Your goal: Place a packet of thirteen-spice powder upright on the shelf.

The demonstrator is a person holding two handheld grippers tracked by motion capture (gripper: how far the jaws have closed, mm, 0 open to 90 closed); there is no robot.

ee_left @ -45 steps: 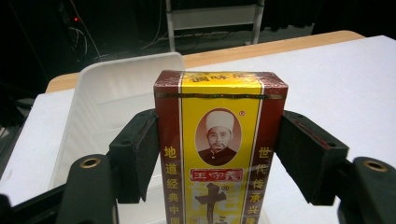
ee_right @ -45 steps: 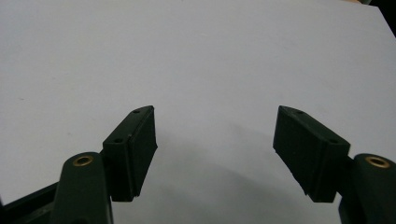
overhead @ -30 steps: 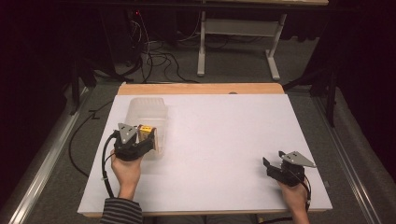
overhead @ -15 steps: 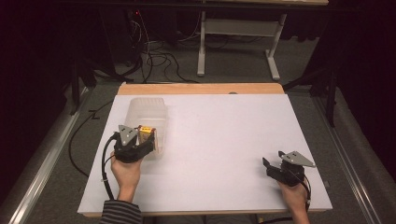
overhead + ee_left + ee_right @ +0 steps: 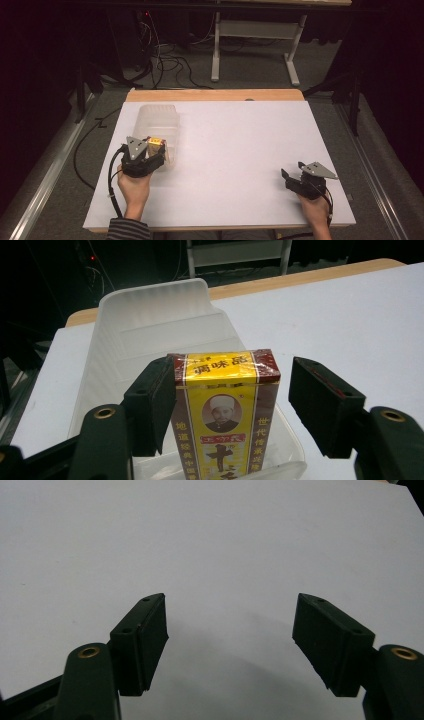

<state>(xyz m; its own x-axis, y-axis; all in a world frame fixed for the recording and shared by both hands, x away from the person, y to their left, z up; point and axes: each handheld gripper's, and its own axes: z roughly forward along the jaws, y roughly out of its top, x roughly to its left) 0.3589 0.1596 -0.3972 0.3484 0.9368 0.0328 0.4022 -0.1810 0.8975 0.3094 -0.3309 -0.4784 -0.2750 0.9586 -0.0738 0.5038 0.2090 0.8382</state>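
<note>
Left tool (image 5: 227,405) spread around yellow box (image 5: 226,412) in clear tray (image 5: 150,320)

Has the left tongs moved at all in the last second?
No. The left tongs sits at the same spot over the near end of the clear tray, around the yellow box, jaws apart.

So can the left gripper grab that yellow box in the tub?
Probably yes. The left gripper is open with its fingers on either side of the yellow box, which stands in the clear tub. Nothing blocks it; one finger looks against the box already.
</note>
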